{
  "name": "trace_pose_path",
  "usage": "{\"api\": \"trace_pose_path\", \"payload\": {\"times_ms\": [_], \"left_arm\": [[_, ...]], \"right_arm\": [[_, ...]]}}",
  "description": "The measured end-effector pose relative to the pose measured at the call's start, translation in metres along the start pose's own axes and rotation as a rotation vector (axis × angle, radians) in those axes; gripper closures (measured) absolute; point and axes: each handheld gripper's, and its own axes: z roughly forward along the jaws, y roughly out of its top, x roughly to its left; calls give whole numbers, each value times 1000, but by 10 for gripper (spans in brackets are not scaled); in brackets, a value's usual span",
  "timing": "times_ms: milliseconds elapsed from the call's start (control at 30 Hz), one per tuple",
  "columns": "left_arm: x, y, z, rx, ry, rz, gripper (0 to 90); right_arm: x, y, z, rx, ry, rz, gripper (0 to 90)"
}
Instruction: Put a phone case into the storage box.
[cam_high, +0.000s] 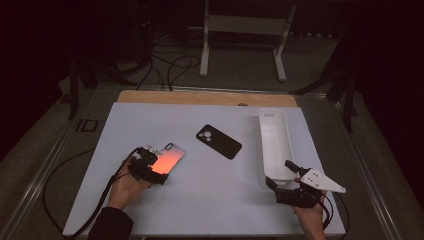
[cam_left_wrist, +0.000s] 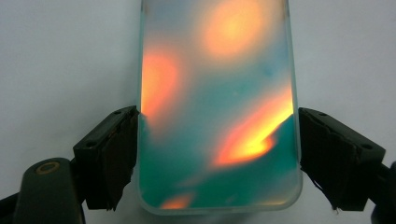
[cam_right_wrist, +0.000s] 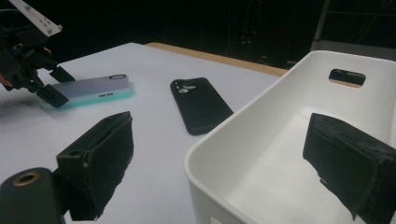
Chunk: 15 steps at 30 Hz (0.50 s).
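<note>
A phone case (cam_high: 170, 156) with an orange and teal sheen lies on the white table (cam_high: 210, 190) at the left. My left gripper (cam_high: 158, 165) straddles its near end. In the left gripper view both black pads (cam_left_wrist: 122, 154) press on the case's (cam_left_wrist: 215, 93) long edges, so this gripper (cam_left_wrist: 218, 140) is shut on it. My right gripper (cam_high: 279, 173) stands open at the near end of a long white bin (cam_high: 273, 115). One jaw is outside the bin's wall (cam_right_wrist: 243, 121) and the other inside it, with the gripper (cam_right_wrist: 219, 140) holding nothing.
A black phone case (cam_high: 219, 141) lies camera side up in the middle of the table, between the coloured case (cam_right_wrist: 93, 86) and the bin. The bin is empty. A wooden strip (cam_high: 200, 97) runs along the table's far edge, with cables and a stand on the floor beyond.
</note>
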Motion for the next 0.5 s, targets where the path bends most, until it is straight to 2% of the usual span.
{"api": "trace_pose_path", "payload": {"times_ms": [33, 333, 367, 500], "left_arm": [[0, 0, 0, 0, 0, 0, 169], [-12, 11, -27, -123, -15, 26, 169], [-14, 13, -31, -145, -14, 34, 169], [-22, 20, -41, -185, -12, 68, 168]], "right_arm": [[0, 0, 0, 0, 0, 0, 86], [-2, 9, 5, 8, 29, 2, 85], [-2, 11, 5, 8, 32, 1, 85], [-4, 17, 9, 10, 46, -4, 85]]}}
